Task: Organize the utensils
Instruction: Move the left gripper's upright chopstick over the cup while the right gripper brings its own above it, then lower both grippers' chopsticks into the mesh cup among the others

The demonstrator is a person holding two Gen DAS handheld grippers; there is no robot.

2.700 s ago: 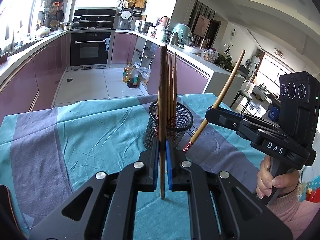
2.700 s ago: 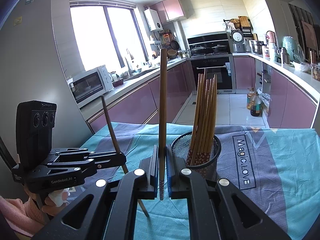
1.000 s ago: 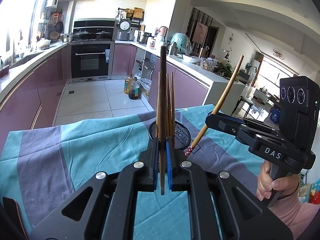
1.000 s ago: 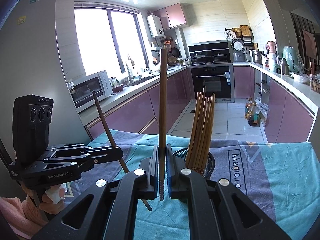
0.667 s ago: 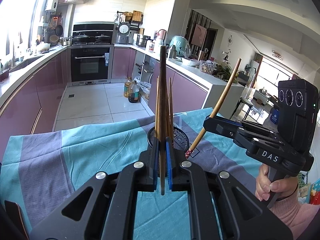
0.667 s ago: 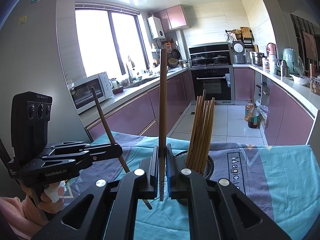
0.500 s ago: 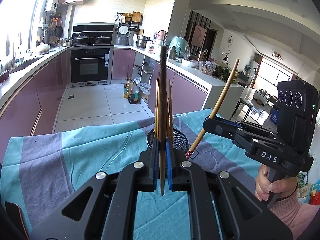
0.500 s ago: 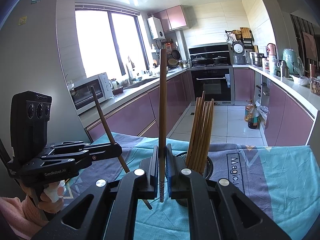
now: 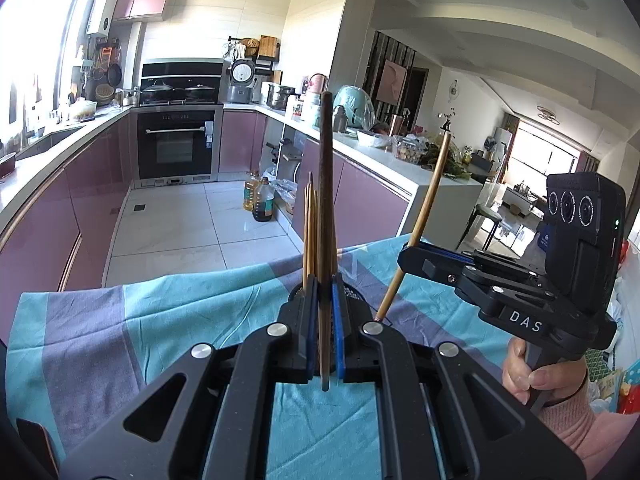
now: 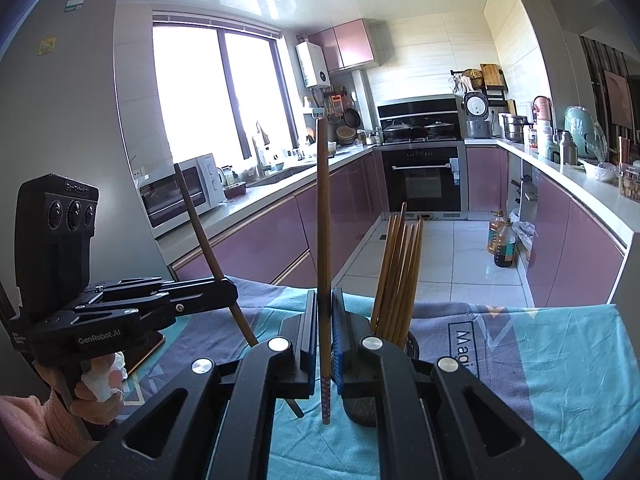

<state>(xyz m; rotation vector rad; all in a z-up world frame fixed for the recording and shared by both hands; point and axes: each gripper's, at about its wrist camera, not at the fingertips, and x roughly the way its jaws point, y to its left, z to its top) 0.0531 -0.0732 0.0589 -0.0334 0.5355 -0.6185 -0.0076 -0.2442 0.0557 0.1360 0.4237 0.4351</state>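
Both grippers clamp one chopstick each above the table.

Left gripper (image 9: 324,344) jaws pinch a dark brown wooden chopstick (image 9: 326,208) upright; right gripper (image 10: 324,344) jaws pinch a lighter brown chopstick (image 10: 323,240) with a patterned red tip. Just beyond, a black wire-mesh holder (image 10: 412,346) of bamboo chopsticks (image 10: 398,276) stands on the teal-and-grey tablecloth (image 10: 560,360).
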